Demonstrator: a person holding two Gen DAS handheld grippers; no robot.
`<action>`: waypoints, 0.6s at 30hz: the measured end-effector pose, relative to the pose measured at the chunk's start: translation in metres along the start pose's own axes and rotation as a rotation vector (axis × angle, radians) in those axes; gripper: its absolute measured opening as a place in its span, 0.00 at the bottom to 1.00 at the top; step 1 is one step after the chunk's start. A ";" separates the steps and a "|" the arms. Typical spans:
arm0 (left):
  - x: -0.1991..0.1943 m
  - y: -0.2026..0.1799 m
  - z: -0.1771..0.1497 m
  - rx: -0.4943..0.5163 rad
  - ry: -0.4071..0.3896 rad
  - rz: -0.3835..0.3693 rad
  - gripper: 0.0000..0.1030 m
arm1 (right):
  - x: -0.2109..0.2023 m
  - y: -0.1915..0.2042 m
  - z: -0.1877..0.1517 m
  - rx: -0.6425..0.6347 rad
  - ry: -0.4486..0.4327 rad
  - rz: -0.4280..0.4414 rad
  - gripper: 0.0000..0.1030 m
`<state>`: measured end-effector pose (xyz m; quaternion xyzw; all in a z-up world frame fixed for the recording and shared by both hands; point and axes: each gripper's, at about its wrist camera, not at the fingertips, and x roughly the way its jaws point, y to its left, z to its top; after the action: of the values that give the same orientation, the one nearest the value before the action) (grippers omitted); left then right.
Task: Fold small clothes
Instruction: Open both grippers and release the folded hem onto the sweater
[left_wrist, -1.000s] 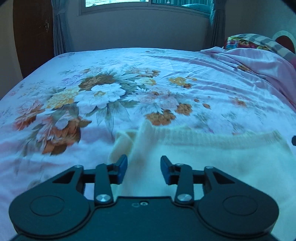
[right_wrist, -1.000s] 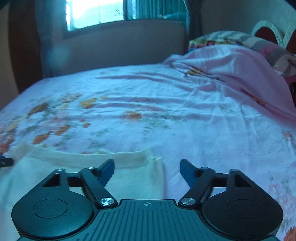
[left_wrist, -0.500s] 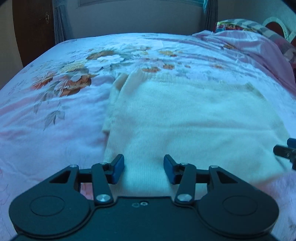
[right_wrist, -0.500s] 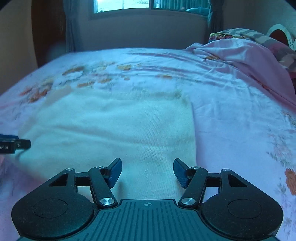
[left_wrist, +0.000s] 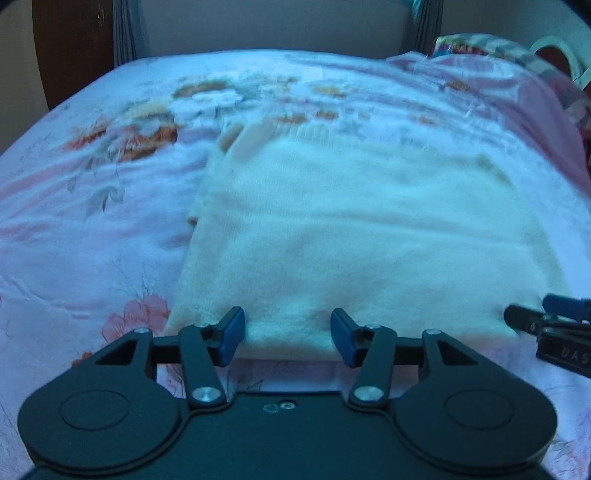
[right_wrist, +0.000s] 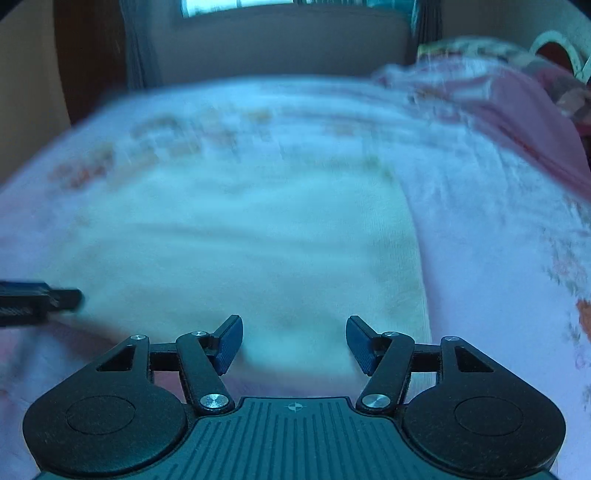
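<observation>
A cream knit garment (left_wrist: 351, 229) lies flat on the floral bedsheet (left_wrist: 92, 221), its ribbed hem at the far edge. It also shows in the right wrist view (right_wrist: 240, 251), blurred. My left gripper (left_wrist: 287, 338) is open, its blue pads on either side of the garment's near edge toward the left corner. My right gripper (right_wrist: 294, 343) is open at the near edge toward the right corner. Its tip shows in the left wrist view (left_wrist: 546, 321). The left gripper's tip shows at the left of the right wrist view (right_wrist: 40, 299).
A pink blanket (left_wrist: 517, 96) is bunched at the far right by patterned pillows (left_wrist: 480, 42). A wall with curtains (right_wrist: 140, 48) and a window stands behind the bed. A dark wooden door (left_wrist: 74, 48) is at the far left.
Both grippers have drawn back from the garment's far hem to its near edge. The right gripper's jaws are slightly narrower than a second ago. The garment has not moved.
</observation>
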<state>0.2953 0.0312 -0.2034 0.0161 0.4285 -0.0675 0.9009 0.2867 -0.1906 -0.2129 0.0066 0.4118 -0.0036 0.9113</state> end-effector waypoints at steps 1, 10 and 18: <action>0.000 -0.001 -0.001 0.014 -0.004 0.002 0.49 | 0.001 -0.003 -0.002 0.012 -0.004 0.010 0.60; -0.007 -0.004 0.012 0.009 -0.007 0.000 0.48 | -0.014 -0.010 0.007 0.063 -0.068 0.062 0.60; 0.018 -0.015 0.038 0.026 -0.012 -0.009 0.49 | 0.004 -0.007 0.039 0.037 -0.103 0.071 0.60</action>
<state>0.3342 0.0113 -0.1930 0.0255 0.4221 -0.0771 0.9029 0.3184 -0.1986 -0.1905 0.0379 0.3636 0.0206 0.9306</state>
